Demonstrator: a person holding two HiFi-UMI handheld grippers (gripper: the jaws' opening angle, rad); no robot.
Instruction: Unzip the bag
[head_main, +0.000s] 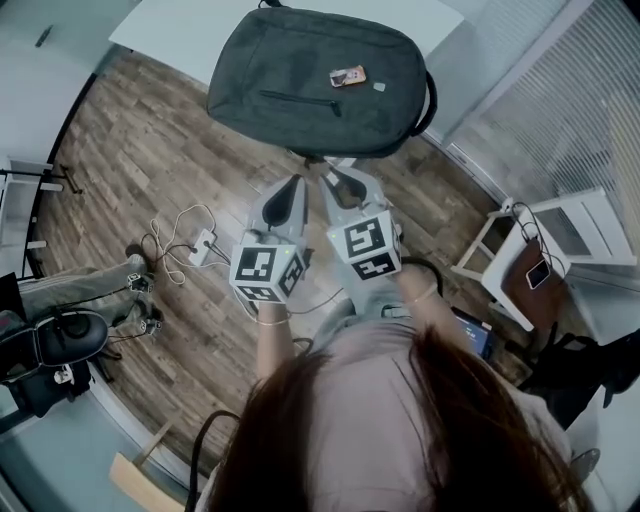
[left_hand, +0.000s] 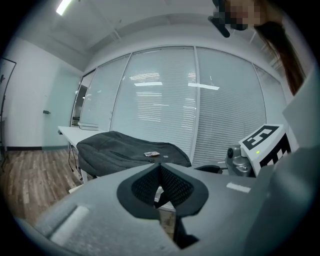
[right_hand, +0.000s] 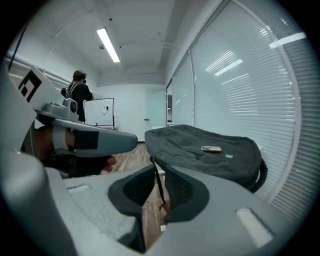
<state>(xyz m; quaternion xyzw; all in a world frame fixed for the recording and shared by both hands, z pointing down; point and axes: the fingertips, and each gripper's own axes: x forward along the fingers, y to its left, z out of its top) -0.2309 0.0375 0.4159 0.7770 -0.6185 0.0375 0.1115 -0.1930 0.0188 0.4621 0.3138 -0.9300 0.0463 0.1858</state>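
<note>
Currently on record, one item and two tools.

Item: bag (head_main: 318, 80), a dark grey backpack of felt-like cloth. It lies flat, front face up, at the near edge of the white table (head_main: 180, 25), with its lower part jutting over that edge toward the person. A short pocket zip (head_main: 300, 100) runs slantwise across the front and looks closed. A small coloured label or card (head_main: 348, 76) sits near the top of the face, with a pale tag (head_main: 380, 87) just beside it. A padded loop (head_main: 430, 100) bulges from the right side, and a thin strap (right_hand: 157, 185) dangles below the overhang. No zip puller can be made out, and the main zip is not visible from here.

Tool: left gripper (head_main: 292, 190), jaws pressed together on nothing, pointed at the bag's near end but well short of it.

Tool: right gripper (head_main: 345, 185), just beside the left. Its jaws stand a little apart with nothing gripped, and the dangling strap shows through the gap from far behind.

Judgement: the task is not begun. Both tools are held side by side facing the overhanging end, probably because that part is reachable without leaning over the table. The parted right claw looks readied for a puller, and the closed left one would suit pinning the cloth.
</note>
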